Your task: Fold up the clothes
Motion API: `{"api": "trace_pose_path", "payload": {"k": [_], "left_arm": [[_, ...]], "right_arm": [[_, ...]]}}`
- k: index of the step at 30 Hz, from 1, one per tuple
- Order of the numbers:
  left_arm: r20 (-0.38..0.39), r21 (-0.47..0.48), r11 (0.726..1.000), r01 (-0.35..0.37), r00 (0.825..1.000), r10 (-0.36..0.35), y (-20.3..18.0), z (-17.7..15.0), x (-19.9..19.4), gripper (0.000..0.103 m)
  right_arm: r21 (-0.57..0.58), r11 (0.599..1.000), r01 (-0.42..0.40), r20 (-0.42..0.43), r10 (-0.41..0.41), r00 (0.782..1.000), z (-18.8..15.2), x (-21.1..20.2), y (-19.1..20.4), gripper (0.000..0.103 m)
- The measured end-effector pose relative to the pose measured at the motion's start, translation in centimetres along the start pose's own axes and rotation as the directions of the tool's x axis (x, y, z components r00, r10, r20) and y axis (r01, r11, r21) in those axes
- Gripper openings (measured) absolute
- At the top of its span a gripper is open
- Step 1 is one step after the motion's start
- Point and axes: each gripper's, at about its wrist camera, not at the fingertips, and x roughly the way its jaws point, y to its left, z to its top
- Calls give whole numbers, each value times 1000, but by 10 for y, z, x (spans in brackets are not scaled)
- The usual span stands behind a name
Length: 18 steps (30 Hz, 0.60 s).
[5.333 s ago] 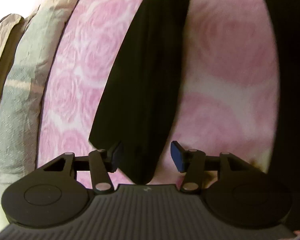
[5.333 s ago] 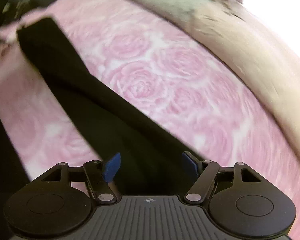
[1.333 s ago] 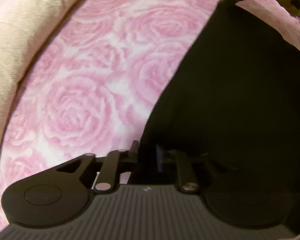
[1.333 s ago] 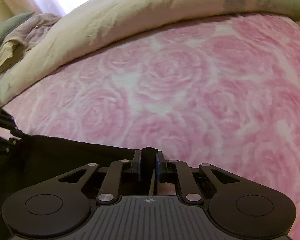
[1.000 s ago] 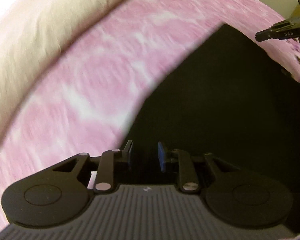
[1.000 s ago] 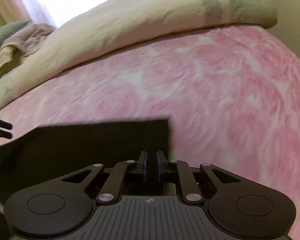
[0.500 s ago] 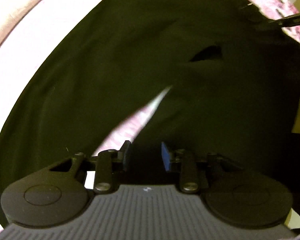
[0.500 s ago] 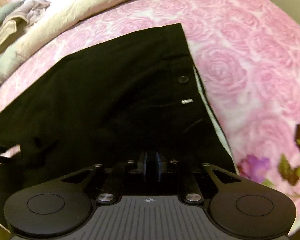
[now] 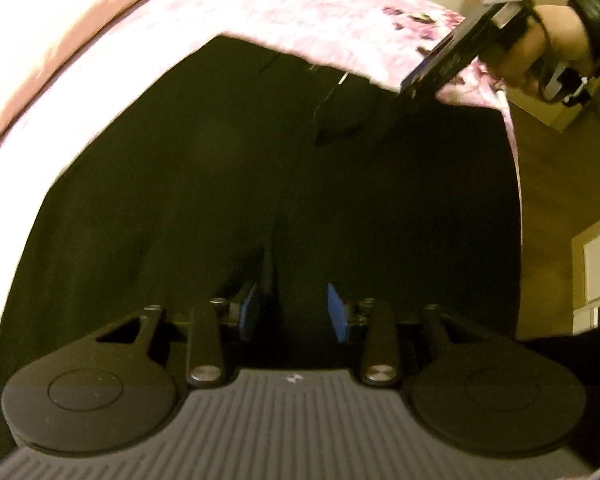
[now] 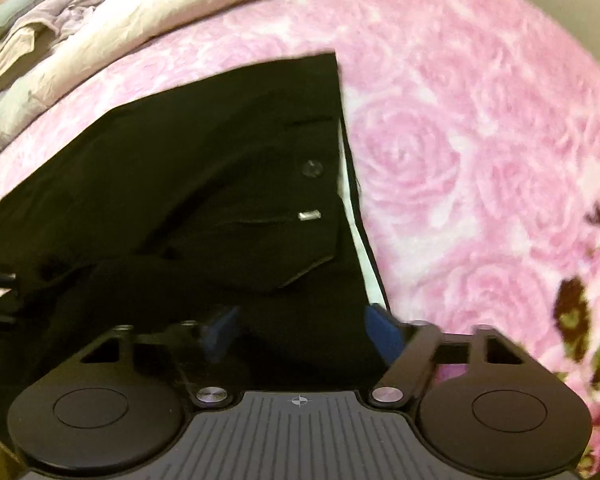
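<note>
Opened since half a second ago: right tongs (image 10: 300, 330), blue pads wide apart over black trousers (image 10: 204, 184), gripping nothing. Left tongs (image 9: 292, 312) partly open, a dark fold between the pads, grip unclear. Trousers spread flat on pink rose bedspread (image 10: 460, 140), button (image 10: 311, 168) showing. Cream blanket (image 10: 160, 12) beyond.
</note>
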Motion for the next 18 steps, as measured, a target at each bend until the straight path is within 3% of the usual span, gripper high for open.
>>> {"api": "trace_pose_path", "payload": {"k": [7,8,9,18], "left_arm": [[25,113,992,49,998,-52,1,63,47,36],[25,116,992,57,998,-61,3,72,54,36],[24,120,991,66,997,-69,5,81,60,36],[0,129,988,78,997,-79,13,124,96,38]], "right_arm": [[38,999,-17,-3,17,1000,10,13,-23,68],[55,998,-36,-6,36,999,10,13,-26,66],[70,996,-53,-11,54,998,10,14,-29,56],[80,989,-123,1,123,992,17,3,-43,49]]}}
